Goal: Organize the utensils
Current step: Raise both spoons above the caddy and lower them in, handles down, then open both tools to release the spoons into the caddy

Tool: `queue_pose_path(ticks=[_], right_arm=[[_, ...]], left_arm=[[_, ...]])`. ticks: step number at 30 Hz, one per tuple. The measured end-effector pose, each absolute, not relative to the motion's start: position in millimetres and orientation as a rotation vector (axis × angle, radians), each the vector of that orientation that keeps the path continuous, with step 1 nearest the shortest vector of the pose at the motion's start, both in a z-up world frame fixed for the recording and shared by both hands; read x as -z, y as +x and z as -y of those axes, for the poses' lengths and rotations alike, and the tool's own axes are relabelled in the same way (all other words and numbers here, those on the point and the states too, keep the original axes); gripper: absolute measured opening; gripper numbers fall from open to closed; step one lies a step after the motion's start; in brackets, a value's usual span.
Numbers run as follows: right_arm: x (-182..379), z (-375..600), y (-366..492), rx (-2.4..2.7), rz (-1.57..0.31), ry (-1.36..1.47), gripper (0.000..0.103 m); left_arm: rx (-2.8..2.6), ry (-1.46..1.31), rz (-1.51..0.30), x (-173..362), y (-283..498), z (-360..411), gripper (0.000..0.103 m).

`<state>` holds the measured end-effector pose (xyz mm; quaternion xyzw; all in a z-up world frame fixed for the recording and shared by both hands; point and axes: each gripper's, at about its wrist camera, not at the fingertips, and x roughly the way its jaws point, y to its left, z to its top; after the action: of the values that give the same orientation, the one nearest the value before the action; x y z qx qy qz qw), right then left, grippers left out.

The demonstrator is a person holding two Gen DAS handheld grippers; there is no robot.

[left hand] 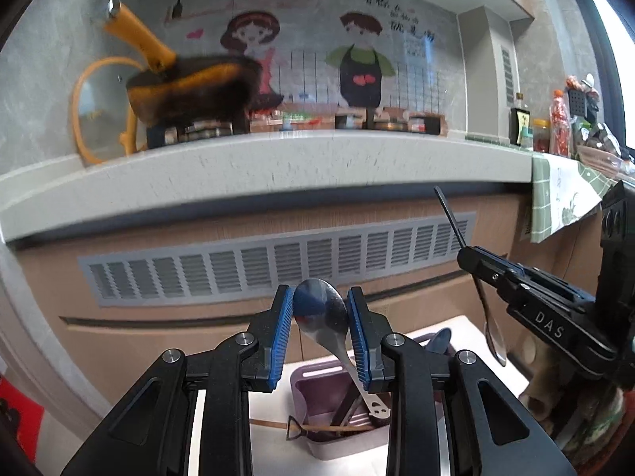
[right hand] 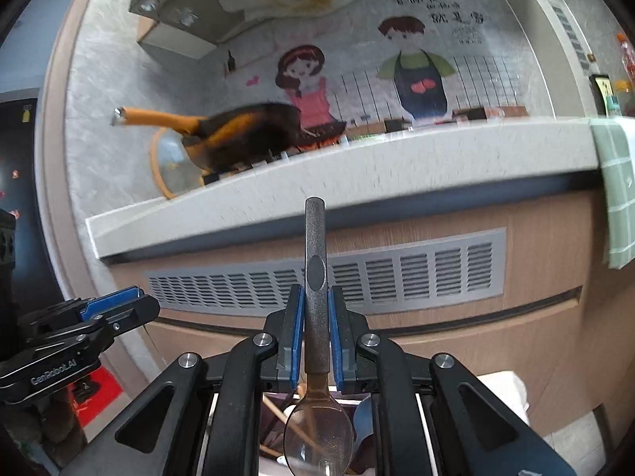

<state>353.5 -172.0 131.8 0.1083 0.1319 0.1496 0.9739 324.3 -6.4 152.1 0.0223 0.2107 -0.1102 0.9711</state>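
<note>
My left gripper [left hand: 320,309] is shut on the bowl of a shiny steel spoon [left hand: 323,317], whose handle hangs down toward a mauve utensil box [left hand: 317,392]. The box holds several utensils and wooden chopsticks [left hand: 329,428]. At the right of the left wrist view my right gripper [left hand: 470,260] grips a dark-handled spoon [left hand: 494,333]. In the right wrist view the right gripper [right hand: 316,317] is shut on that spoon's dark grey handle [right hand: 315,277], which points up, with its clear brownish bowl [right hand: 318,432] below. The left gripper [right hand: 115,309] shows at the left edge.
A grey countertop [left hand: 278,174] runs across ahead, over a wooden cabinet front with a vent grille [left hand: 278,261]. An orange-handled pan [left hand: 190,87] and a glass lid [left hand: 103,115] stand on the counter's left. Bottles and jars [left hand: 555,127] and a green cloth [left hand: 555,194] are at the right.
</note>
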Motion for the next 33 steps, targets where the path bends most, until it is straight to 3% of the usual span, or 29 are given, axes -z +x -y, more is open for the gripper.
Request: queue_pose_path(ticks=[16, 18, 22, 27, 33], right_arm=[[-65, 168, 389, -0.265, -0.330, 0.217, 0.015], [-59, 167, 383, -0.286, -0.358, 0.204, 0.015], [-55, 167, 357, -0.275, -0.386, 0.168, 0.015], [-58, 172, 316, -0.257, -0.426, 0.160, 0.016], [-60, 170, 252, -0.286, -0.469, 0.145, 0.022]], left_arm=[[0.346, -0.043, -0.608, -80, 378, 11, 0.032], [0.369, -0.050, -0.643, -73, 377, 15, 0.047], [0.365, -0.056, -0.619, -72, 350, 19, 0.051], [0.266, -0.059, -0.540, -76, 291, 17, 0.070], [0.124, -0.017, -0.466, -77, 195, 23, 0.074]])
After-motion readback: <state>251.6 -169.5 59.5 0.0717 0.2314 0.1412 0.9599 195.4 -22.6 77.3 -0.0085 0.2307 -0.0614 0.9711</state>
